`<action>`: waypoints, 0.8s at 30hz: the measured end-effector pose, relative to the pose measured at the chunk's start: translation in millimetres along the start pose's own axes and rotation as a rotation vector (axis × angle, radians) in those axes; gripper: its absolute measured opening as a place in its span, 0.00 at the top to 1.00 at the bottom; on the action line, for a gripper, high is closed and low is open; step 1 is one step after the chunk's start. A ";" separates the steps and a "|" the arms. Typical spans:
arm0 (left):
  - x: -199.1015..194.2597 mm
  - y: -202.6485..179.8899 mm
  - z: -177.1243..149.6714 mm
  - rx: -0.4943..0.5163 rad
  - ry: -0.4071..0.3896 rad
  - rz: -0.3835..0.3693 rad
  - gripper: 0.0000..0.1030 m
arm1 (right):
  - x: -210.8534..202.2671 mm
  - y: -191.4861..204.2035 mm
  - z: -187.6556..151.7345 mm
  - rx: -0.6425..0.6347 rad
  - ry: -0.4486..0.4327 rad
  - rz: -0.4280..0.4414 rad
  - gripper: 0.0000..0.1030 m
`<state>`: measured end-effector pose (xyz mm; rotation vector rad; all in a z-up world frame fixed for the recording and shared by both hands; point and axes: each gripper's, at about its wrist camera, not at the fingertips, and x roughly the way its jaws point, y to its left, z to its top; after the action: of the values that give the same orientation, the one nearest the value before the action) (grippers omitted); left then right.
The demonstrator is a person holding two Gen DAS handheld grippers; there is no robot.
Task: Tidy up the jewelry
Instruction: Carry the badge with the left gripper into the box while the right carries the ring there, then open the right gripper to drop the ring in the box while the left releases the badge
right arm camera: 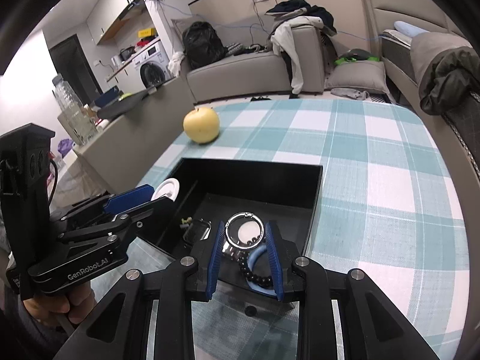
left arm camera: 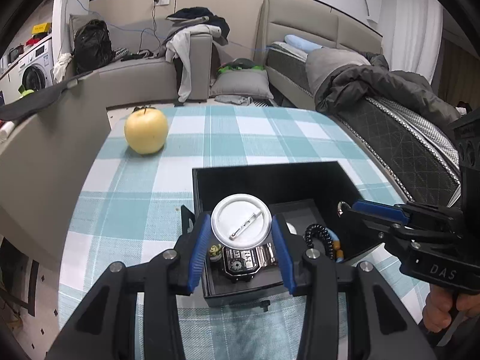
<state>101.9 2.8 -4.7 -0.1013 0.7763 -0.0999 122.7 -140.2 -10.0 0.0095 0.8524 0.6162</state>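
A black jewelry box [left arm camera: 270, 177] [right arm camera: 312, 192] stands open on the checked tablecloth. My left gripper [left arm camera: 241, 228] is shut on a white round pin badge [left arm camera: 241, 223], back side up, held over the box; the badge also shows in the right wrist view [right arm camera: 166, 190]. Below it lie a steel watch [left arm camera: 243, 259] and a small floral piece [left arm camera: 214, 252]. My right gripper [right arm camera: 244, 231] is shut on a silver ring clasp [right arm camera: 244, 230] over the box's right part. A black bead bracelet [right arm camera: 258, 274] [left arm camera: 318, 234] and a blue band [right arm camera: 255, 258] lie beneath.
A yellow apple [left arm camera: 146, 132] [right arm camera: 201, 124] sits at the table's far left. A grey sofa [left arm camera: 135, 72] and a bed [left arm camera: 390, 120] lie beyond the table. A grey cabinet top [left arm camera: 39, 150] stands to the left.
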 end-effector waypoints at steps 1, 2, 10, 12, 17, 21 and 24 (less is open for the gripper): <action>1.0 -0.3 -0.7 0.002 0.005 -0.003 0.65 | 1.1 0.9 -0.8 -0.006 0.003 -0.003 0.74; 1.5 -1.4 -1.6 0.006 0.007 -0.001 0.65 | 1.8 1.3 -1.1 -0.012 0.005 -0.005 0.74; 2.3 -9.0 -4.7 0.034 0.019 0.005 0.65 | 7.9 4.7 -4.7 -0.032 0.016 -0.021 0.74; 3.2 -10.7 -5.4 0.040 0.025 0.005 0.65 | 9.8 4.0 -5.2 -0.029 0.023 -0.025 0.74; 4.0 -15.9 -7.7 0.065 0.035 0.005 0.65 | 9.0 3.2 -6.0 -0.030 0.019 -0.042 0.74; 6.1 -17.3 -8.6 0.073 0.043 0.007 0.65 | 10.4 2.3 -4.6 -0.027 0.019 -0.048 0.74; 7.8 -17.7 -8.6 0.073 0.050 0.006 0.65 | 11.3 2.7 -4.3 -0.032 0.018 -0.052 0.74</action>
<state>100.6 -16.2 -14.0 -0.0269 0.8223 -0.1251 124.0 -133.1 -20.1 -0.0471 0.8575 0.5821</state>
